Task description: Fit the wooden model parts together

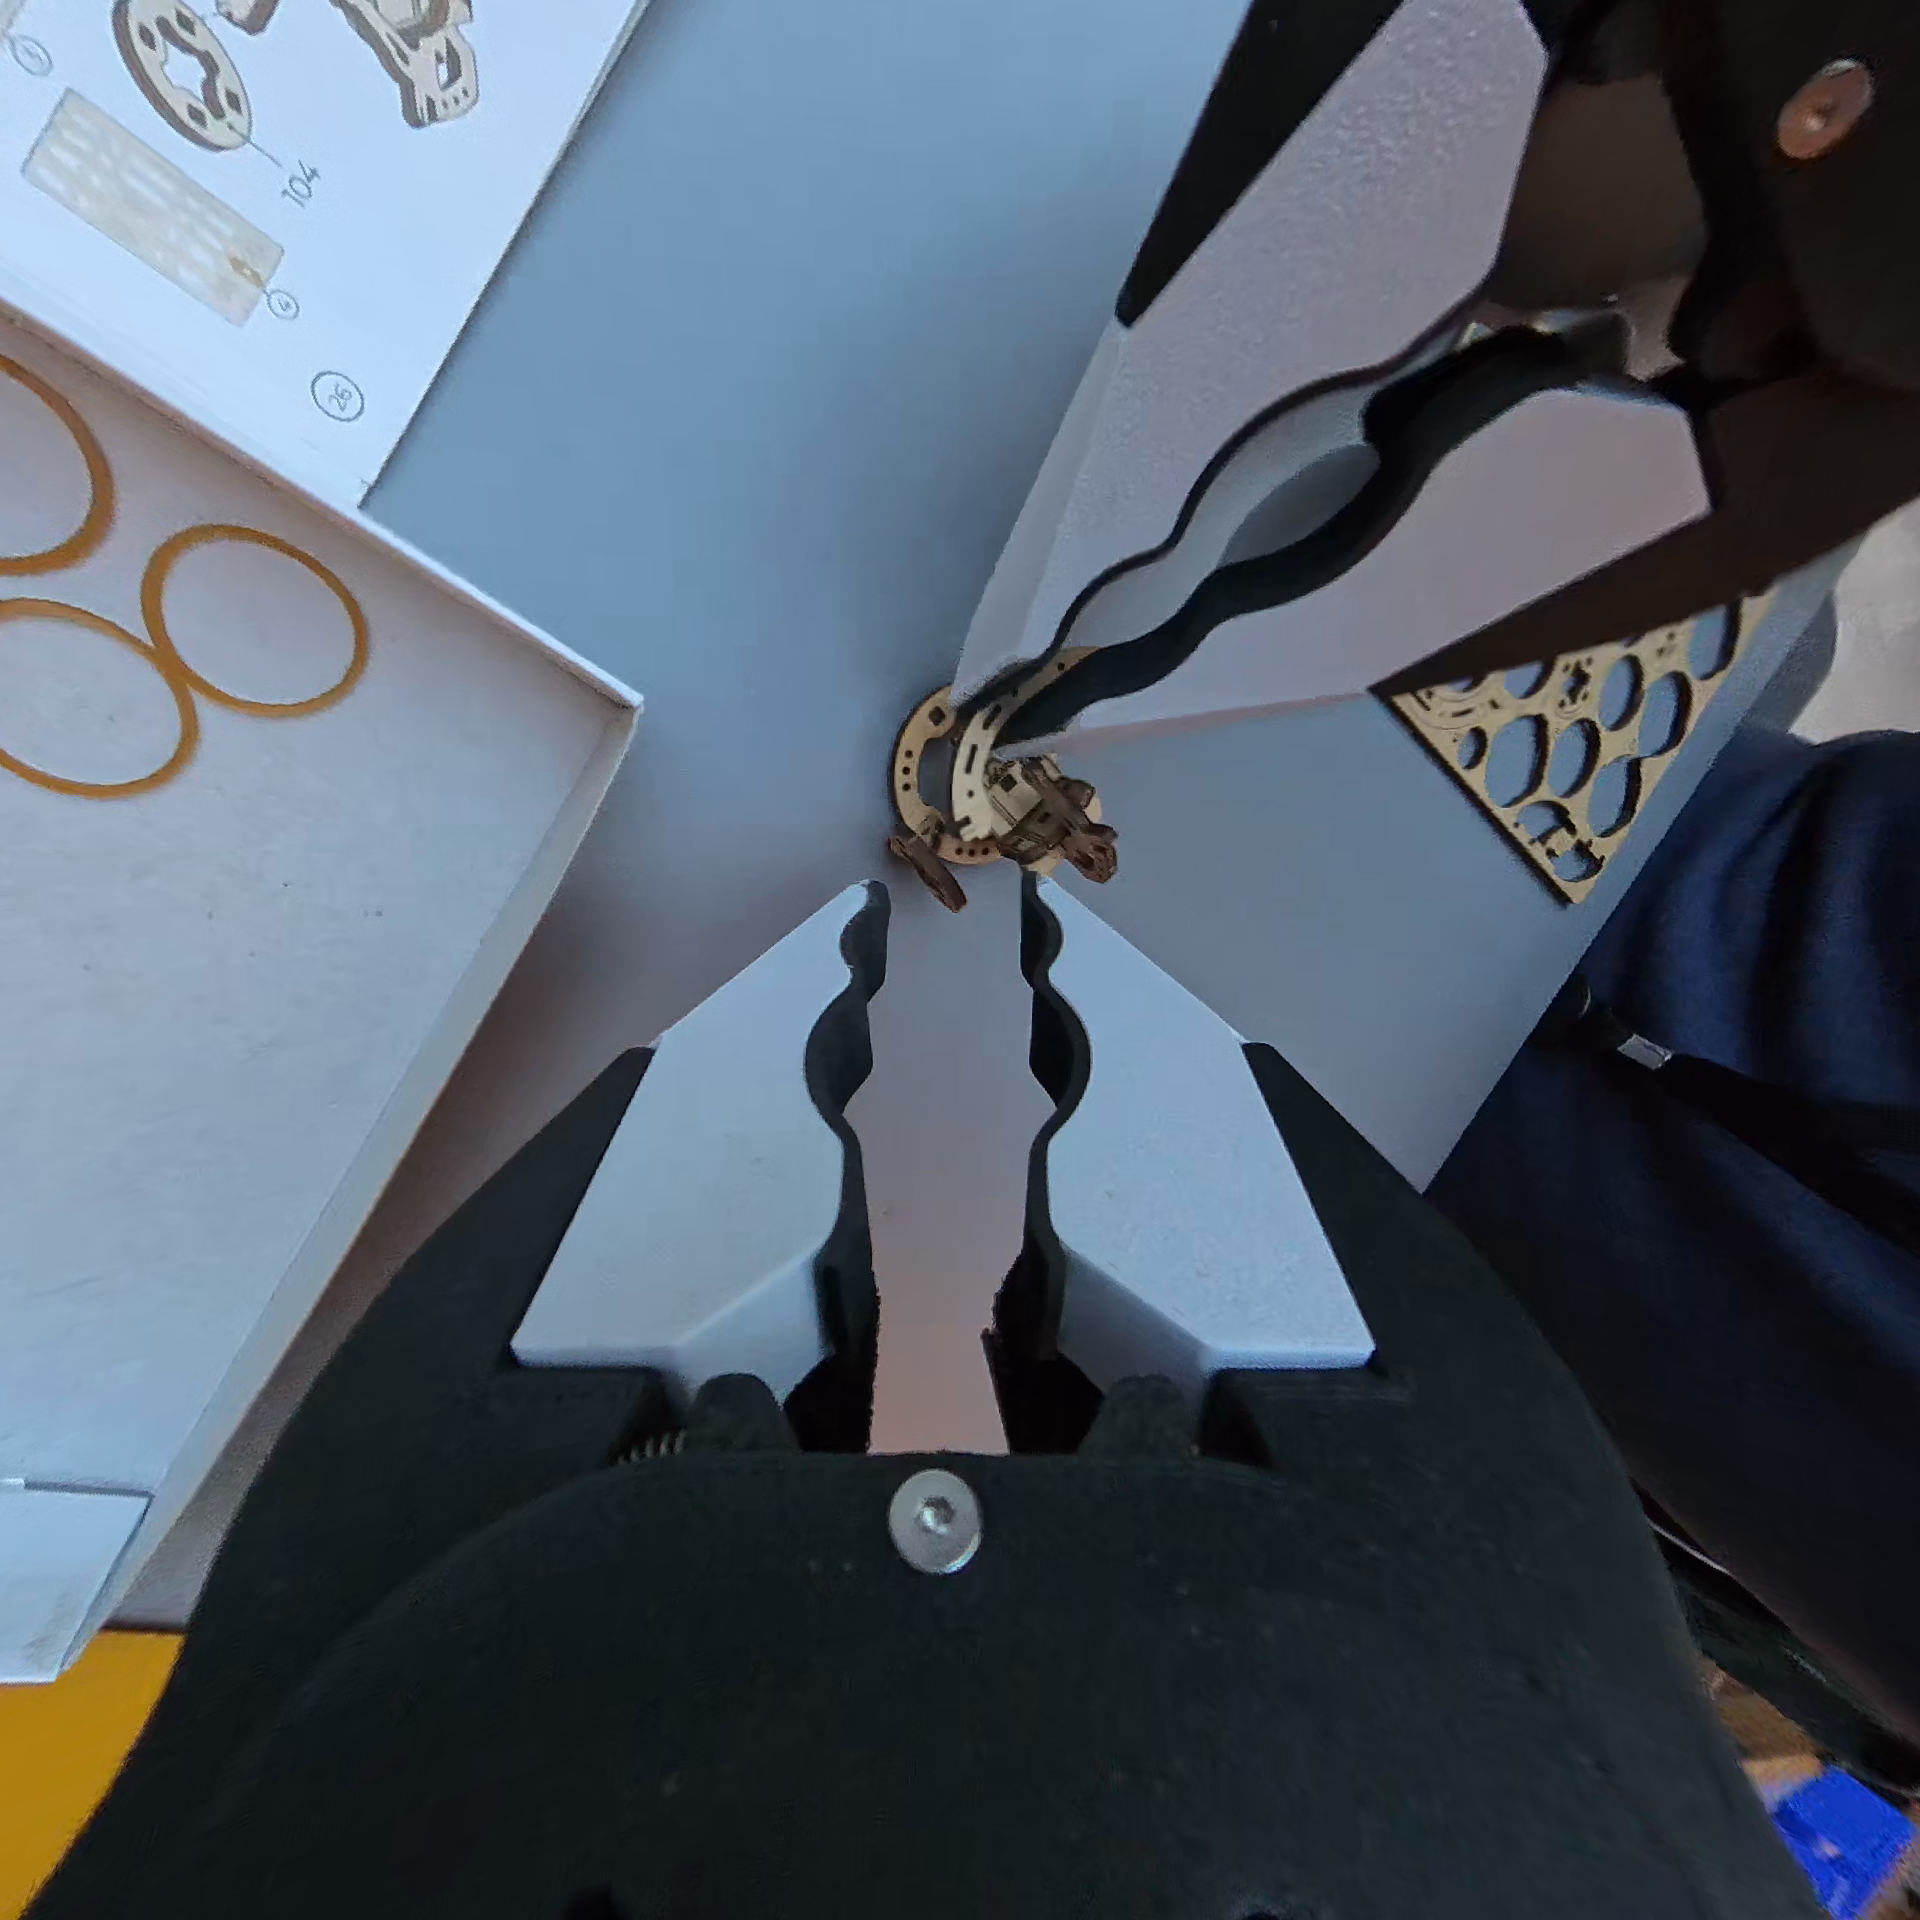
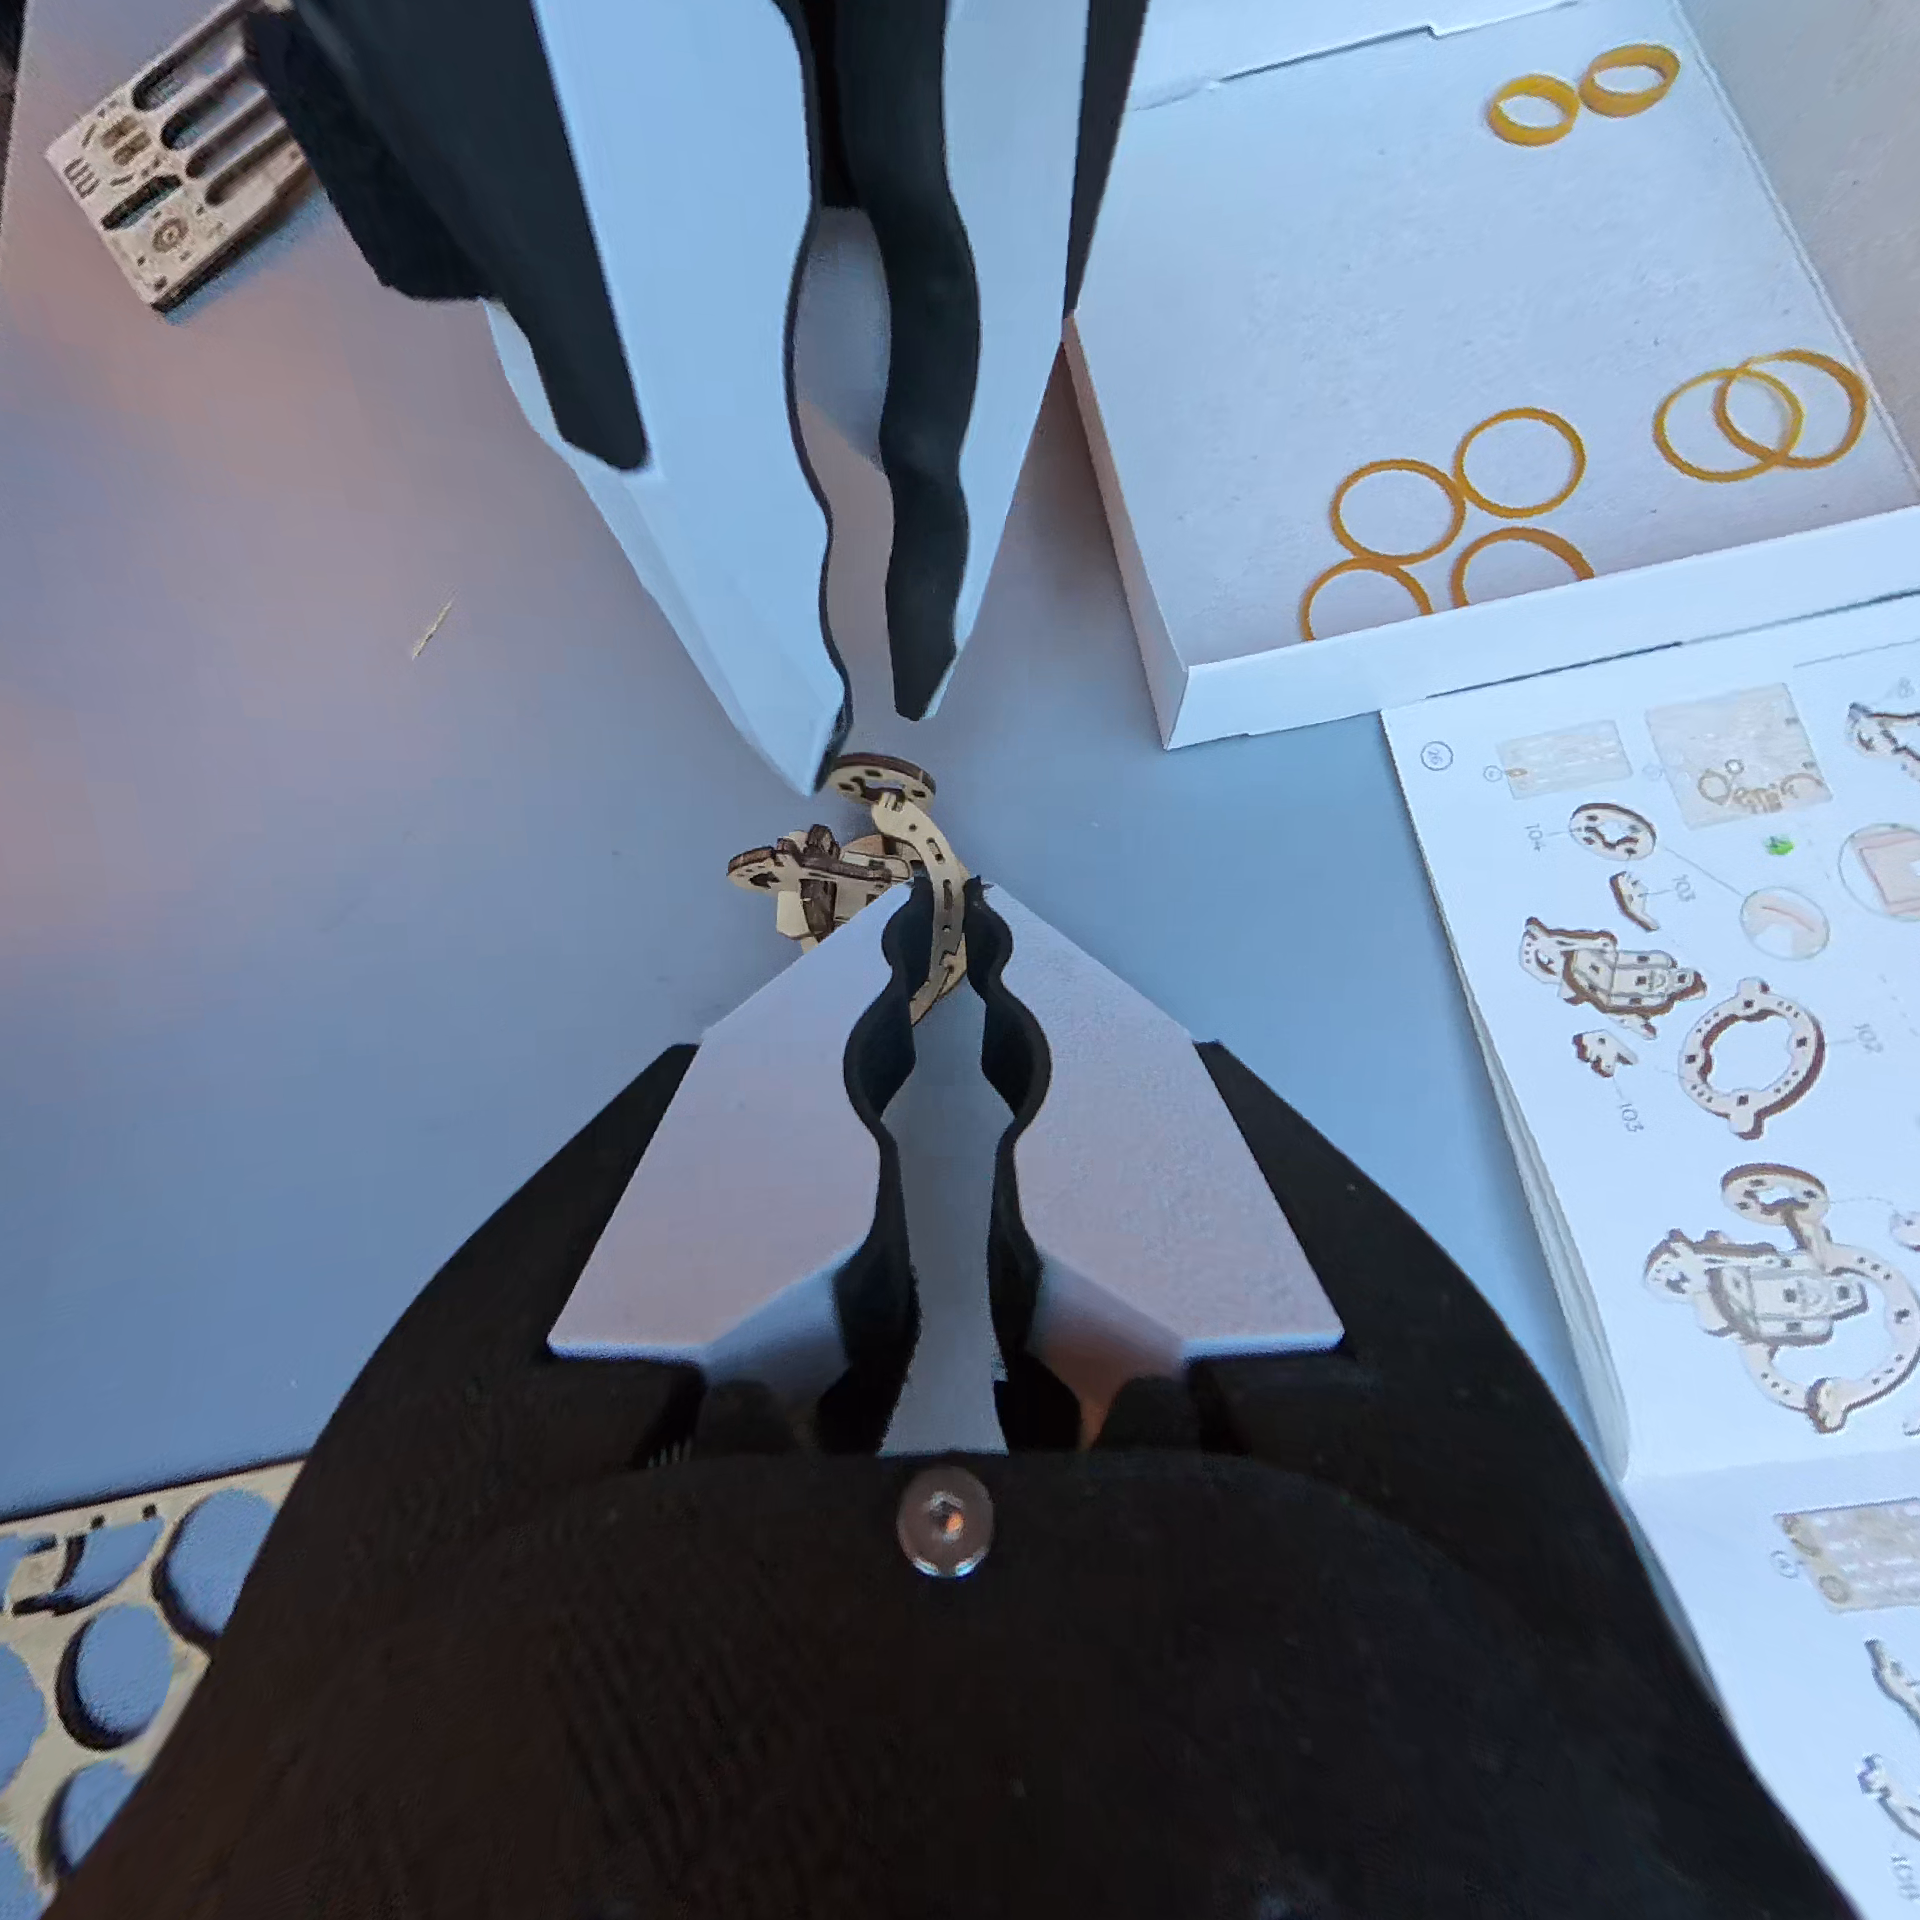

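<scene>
While the right gripper (image 2: pixel 940 894) pinches the wooden ring assembly (image 2: pixel 852 862), the left gripper (image 1: pixel 951 883) hovers open beside it; printed instruction booklet (image 2: pixel 1683 1039) at the table's (image 2: pixel 312 831) edge.

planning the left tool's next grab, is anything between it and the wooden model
Nothing visible. The left tool is open with its tips just short of the wooden model, only bare table between them. The right tool grips the model's ring from the far side.
</scene>
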